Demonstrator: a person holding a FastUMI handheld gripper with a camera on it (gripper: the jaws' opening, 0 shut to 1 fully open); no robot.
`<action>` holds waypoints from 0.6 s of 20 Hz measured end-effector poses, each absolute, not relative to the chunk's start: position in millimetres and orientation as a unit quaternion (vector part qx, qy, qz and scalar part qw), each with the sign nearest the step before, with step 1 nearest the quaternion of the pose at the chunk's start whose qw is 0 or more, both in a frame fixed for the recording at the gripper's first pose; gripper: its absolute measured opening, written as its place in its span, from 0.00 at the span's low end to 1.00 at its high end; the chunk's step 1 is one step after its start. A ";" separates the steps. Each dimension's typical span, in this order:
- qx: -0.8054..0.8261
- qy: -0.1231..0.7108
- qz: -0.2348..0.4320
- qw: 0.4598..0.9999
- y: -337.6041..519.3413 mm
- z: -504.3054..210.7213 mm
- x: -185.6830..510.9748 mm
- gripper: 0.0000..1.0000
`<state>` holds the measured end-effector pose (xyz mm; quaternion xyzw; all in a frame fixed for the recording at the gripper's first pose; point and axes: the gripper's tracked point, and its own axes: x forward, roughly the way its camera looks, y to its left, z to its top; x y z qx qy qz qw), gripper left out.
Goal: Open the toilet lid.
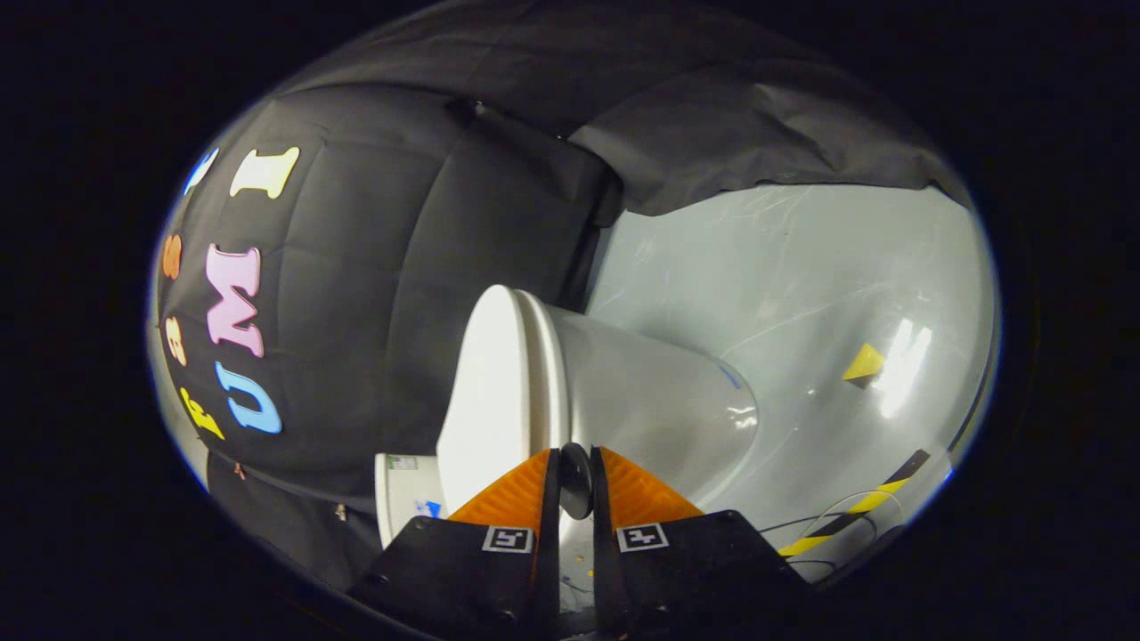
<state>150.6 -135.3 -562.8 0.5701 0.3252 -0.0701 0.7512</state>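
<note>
Gripping a small dark knob (pixel 575 479) between nearly closed fingers (pixel 575 481), both sides pressing on it. Toilet (pixel 641 401) is lying rotated in this view, its white lid (pixel 485 392) sitting closed against the bowl, just ahead of the fingers on the grey floor (pixel 802 267).

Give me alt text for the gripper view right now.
The gripper has its jaws nearly closed around a small dark round knob at the edge of the white plastic toilet lid. The white toilet bowl sits on a pale grey floor.
</note>
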 end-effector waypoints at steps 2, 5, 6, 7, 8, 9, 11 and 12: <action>0.558 0.325 -0.061 0.761 -128.8 -561.2 152.3 0.15; 0.510 0.313 -0.043 0.800 -130.7 -525.1 148.8 0.05; 0.499 0.310 -0.044 0.808 -130.3 -514.8 149.4 0.05; 0.490 0.305 -0.045 0.815 -127.3 -503.5 149.5 0.05; 0.478 0.297 -0.051 0.825 -123.4 -492.7 150.5 0.05; 0.463 0.292 -0.057 0.835 -120.8 -482.0 152.1 0.05; 0.421 0.286 -0.071 0.858 -113.8 -458.4 153.9 0.06; 0.401 0.283 -0.077 0.868 -109.1 -443.9 155.6 0.06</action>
